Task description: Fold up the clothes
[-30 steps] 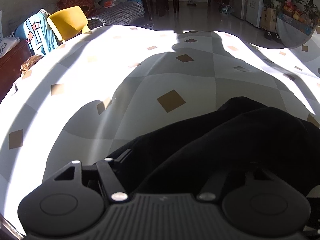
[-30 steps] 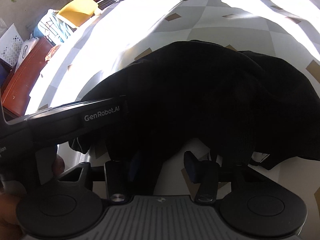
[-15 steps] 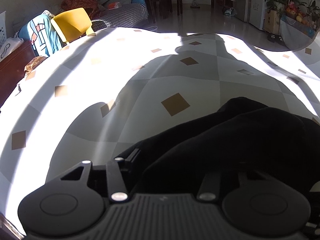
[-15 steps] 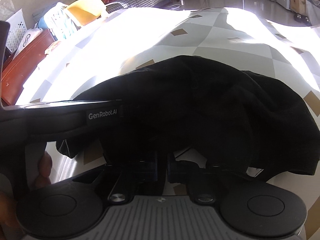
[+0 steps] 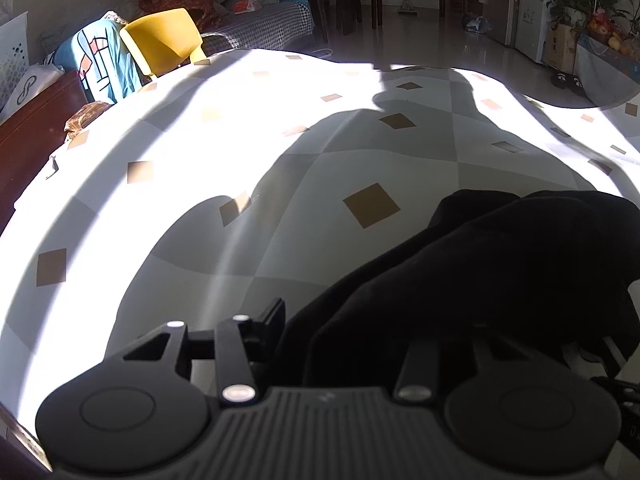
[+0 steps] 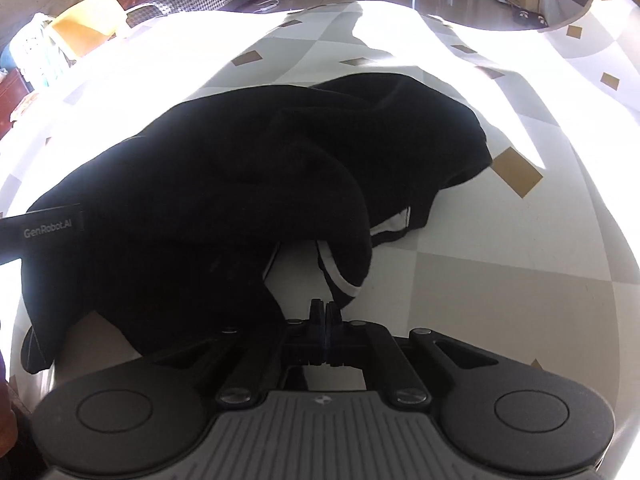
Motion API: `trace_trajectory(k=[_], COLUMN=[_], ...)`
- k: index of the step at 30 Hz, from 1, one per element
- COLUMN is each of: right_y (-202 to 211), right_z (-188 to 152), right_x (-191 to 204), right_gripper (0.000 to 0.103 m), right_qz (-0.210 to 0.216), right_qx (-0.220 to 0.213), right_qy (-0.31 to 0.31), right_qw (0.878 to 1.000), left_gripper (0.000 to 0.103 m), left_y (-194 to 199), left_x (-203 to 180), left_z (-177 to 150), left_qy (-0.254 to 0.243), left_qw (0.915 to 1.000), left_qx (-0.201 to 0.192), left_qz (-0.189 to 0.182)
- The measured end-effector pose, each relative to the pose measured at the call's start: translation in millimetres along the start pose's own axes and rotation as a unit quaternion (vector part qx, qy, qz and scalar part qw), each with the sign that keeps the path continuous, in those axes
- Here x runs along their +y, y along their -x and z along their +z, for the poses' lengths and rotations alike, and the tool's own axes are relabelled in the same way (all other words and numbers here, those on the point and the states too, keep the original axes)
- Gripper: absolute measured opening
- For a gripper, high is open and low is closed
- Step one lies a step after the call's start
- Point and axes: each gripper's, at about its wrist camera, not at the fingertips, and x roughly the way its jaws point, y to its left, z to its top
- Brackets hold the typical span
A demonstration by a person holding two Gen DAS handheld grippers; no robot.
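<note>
A crumpled black garment [image 6: 248,184] lies on the bench [image 6: 500,248], filling the centre and left of the right wrist view. The right gripper [image 6: 325,312] has its jaws pressed fully together, nothing visibly between them. The left gripper [image 5: 340,344] disappears under dark cloth at lower right; I cannot tell its jaws' state.

Black garment [image 6: 224,184], bunched in thick rolled folds, not flat, lying on checked tablecloth [image 6: 500,280]. White-trimmed hem edge [image 6: 340,280] turned up at near side, lifted off the cloth. In left wrist view, same dark fabric [image 5: 500,272] heaped at lower right, partly in shadow.
</note>
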Motion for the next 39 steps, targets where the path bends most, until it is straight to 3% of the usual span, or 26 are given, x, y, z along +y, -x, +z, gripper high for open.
trace_trajectory(k=[3, 7, 10, 18, 25, 30, 33, 35, 39], right_y=[5.9, 14.2, 17.5, 4.7, -12.0, -14.1, -13.7, -13.9, -14.4], right_z=[2.2, 3.5, 7.0, 14.4, 9.3, 1.9, -0.8, -2.7, -5.5], right_x=[-13.1, -20.3, -21.0, -1.9, 17.1, 27.6, 32.6, 36.7, 43.9], right_gripper=[0.004, 0.026, 0.037, 0.05, 0.052, 0.054, 0.054, 0.049, 0.023], right_qz=[0.034, 0.062, 0.089, 0.115, 0.128, 0.116, 0.103, 0.093, 0.076], right_qx=[-0.002, -0.019, -0.032, -0.016, 0.004, -0.021, -0.026, -0.031, -0.04], right_qy=[-0.036, -0.059, -0.063, -0.059, -0.031, 0.023, 0.031, 0.047, 0.074], right_qw=[0.999, 0.996, 0.994, 0.991, 0.991, 0.993, 0.994, 0.994, 0.994], left_gripper=[0.044, 0.048, 0.05, 0.059, 0.072, 0.072, 0.064, 0.061, 0.043], left_y=[0.2, 2.4, 3.7, 9.3, 16.6, 11.5, 4.2, 2.1, 3.4], left_x=[2.0, 1.7, 2.5, -0.7, -9.8, -30.0, -31.6, -33.9, -38.6], left_z=[-1.8, -3.4, -3.6, -3.0, 5.6, 6.8, 4.6, 4.2, 1.0], left_qy=[0.006, 0.004, 0.007, -0.001, 0.016, -0.043, -0.037, -0.034, -0.046], left_qw=[0.9999, 1.0, 0.9999, 0.9999, 0.9994, 0.9976, 0.998, 0.9981, 0.9976], left_qx=[0.005, 0.0, -0.001, -0.01, -0.022, -0.049, -0.036, -0.032, -0.039], left_qz=[-0.012, -0.009, -0.009, 0.002, -0.02, -0.025, -0.036, -0.04, -0.034])
